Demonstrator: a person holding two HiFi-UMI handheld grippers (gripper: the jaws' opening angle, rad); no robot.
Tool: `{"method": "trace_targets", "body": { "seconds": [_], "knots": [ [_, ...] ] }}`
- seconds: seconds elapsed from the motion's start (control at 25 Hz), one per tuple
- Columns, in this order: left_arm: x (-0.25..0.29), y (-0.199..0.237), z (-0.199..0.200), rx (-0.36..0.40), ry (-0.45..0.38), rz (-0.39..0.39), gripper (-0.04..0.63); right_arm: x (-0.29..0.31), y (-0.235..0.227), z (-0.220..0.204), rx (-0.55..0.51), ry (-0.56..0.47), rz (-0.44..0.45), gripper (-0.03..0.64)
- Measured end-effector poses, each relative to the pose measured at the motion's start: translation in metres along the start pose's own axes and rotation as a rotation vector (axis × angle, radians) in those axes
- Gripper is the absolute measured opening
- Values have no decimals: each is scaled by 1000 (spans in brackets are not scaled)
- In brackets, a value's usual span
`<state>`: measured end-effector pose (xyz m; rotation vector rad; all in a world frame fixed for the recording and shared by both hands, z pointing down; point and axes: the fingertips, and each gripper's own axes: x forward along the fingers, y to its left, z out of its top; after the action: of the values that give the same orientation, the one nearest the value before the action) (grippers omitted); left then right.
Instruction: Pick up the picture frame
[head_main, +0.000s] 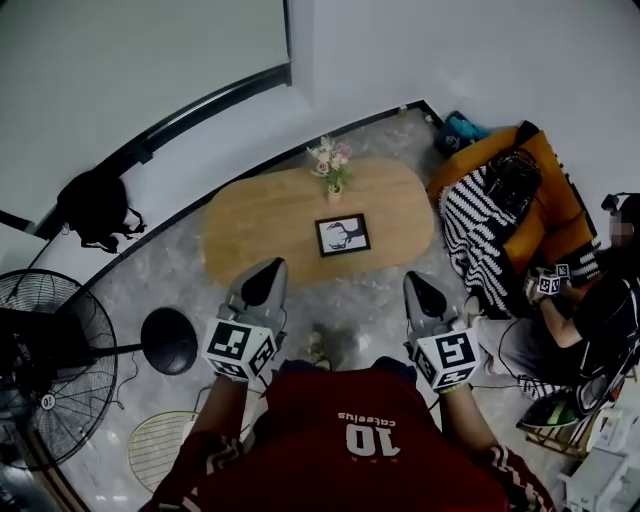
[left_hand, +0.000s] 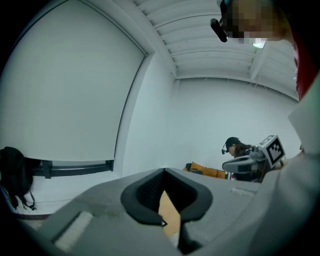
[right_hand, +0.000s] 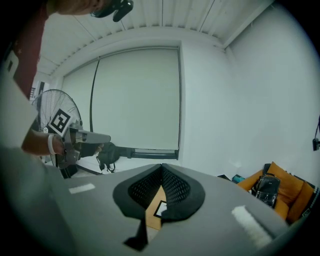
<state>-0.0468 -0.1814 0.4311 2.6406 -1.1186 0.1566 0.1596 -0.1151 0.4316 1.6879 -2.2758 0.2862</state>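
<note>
Standing short of the bench (head_main: 250, 230), the person holds the left gripper (head_main: 268, 278) and right gripper (head_main: 420, 290) out ahead, both sets of jaws pressed together with nothing in them. The picture frame (head_main: 343, 235) lies flat mid-bench, near the flower vase (head_main: 331, 170) and well apart from both grippers. Probably best: spread one set of jaws first, come in low at a frame edge, pinch the rim, keep clear of the vase.

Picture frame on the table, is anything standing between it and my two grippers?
Nothing visible. The picture frame lies flat on the wooden table, with bare tabletop toward the left gripper and right gripper; the flower vase stands beyond it.
</note>
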Motion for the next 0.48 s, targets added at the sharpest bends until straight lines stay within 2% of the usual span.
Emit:
{"method": "trace_targets", "body": {
  "seconds": [0.2, 0.32, 0.48],
  "knots": [
    [11, 11, 1, 11, -3, -46, -2, 11, 2, 1, -26, 16, -20, -9],
    [13, 12, 2, -6, -9, -54, -2, 13, 4, -1, -42, 67, -21, -8],
    [17, 16, -4, -24, -7, -61, -2, 27, 7, 4, -93, -10, 18, 0]
  ]
}}
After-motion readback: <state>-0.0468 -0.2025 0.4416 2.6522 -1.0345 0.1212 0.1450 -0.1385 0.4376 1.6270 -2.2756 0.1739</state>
